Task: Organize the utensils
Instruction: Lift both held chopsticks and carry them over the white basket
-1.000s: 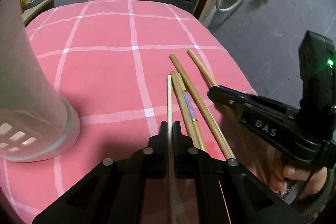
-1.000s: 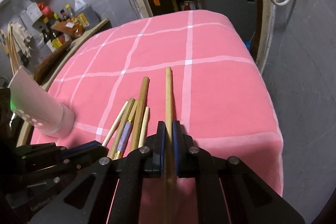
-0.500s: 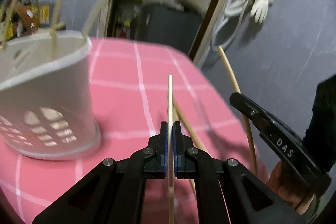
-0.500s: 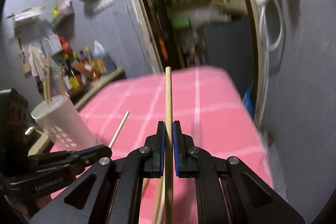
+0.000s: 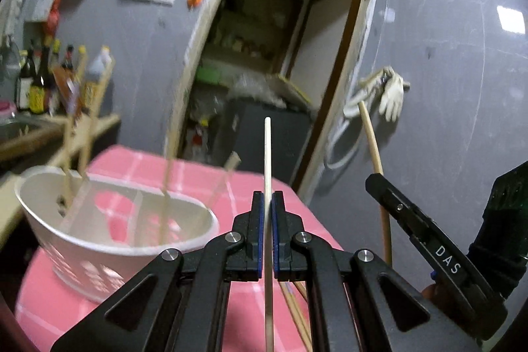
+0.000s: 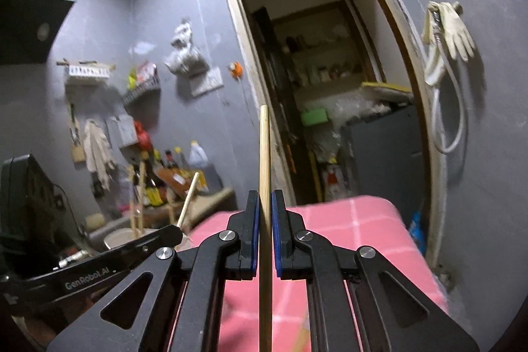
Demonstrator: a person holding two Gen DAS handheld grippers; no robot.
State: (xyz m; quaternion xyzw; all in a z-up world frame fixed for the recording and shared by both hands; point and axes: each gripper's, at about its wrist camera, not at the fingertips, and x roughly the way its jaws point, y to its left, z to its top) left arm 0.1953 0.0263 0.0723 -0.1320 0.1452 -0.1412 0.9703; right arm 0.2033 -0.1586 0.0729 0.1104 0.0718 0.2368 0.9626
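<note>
The left gripper (image 5: 268, 231) was raised and tilted upward, its black jaws with blue pads clenched on a thin pale chopstick (image 5: 267, 174) that ran straight up between the pads and well past their tips. The right gripper (image 6: 263, 235) was held in a like upward pose, clamped on a thicker, tan chopstick (image 6: 264, 160) of round wooden section, likewise rising beyond its tips. In the left wrist view the right gripper (image 5: 389, 197) appeared just to the right, with its tan stick (image 5: 374, 150) rising above it.

Beneath the left gripper, more wooden chopsticks (image 5: 297, 312) lay on the surface (image 5: 250, 312), which was covered in a pink cloth with a white grid. To the left of the left gripper stood a white plastic holder (image 5: 125, 249), rounded, with slotted walls and an inner divider, resting on the cloth. Several wooden chopsticks (image 5: 166, 167) stood leaning inside it, blurred. Beyond lay a grey wall, an open doorway (image 6: 330, 88) and a pale glove (image 6: 453, 28) hung on the wall to its right.
</note>
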